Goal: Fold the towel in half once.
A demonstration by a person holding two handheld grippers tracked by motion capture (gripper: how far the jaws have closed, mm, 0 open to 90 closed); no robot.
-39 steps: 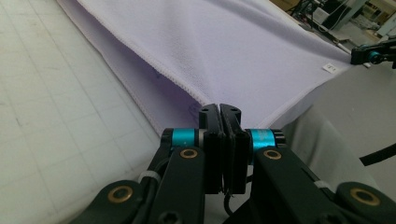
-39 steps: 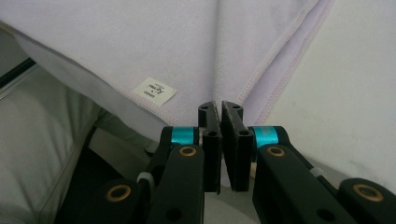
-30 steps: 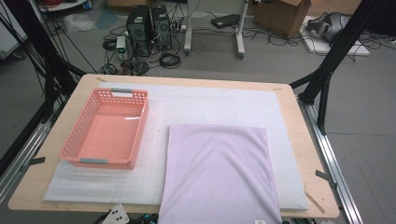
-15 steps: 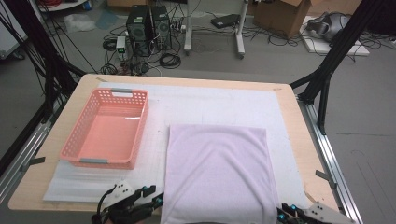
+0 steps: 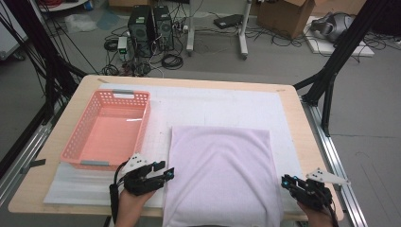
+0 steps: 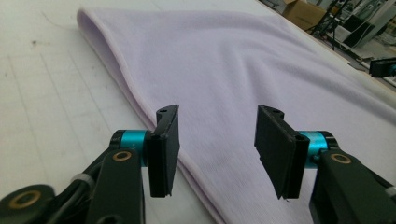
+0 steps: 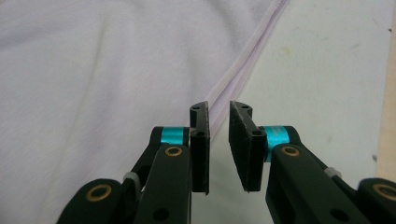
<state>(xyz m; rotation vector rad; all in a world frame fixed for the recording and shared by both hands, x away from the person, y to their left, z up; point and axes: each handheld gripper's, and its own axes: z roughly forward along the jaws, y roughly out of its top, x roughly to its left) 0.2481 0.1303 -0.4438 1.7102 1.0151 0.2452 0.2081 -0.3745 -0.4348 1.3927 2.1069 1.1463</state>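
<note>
floor [image 5: 265,56]: grey, cables | computer towers [image 5: 151,23] | cardboard box [image 5: 286,16] | black frame legs [image 5: 335,61]

Black left claw [image 6: 217,144], teal collars, brass screws, grey plate

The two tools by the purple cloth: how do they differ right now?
The left tool has its jaws spread wide, while the right tool has its jaws nearly together, with a narrow gap. The left sits at the cloth's left edge, the right at its right edge. Both are black with teal bands, holding nothing.
</note>
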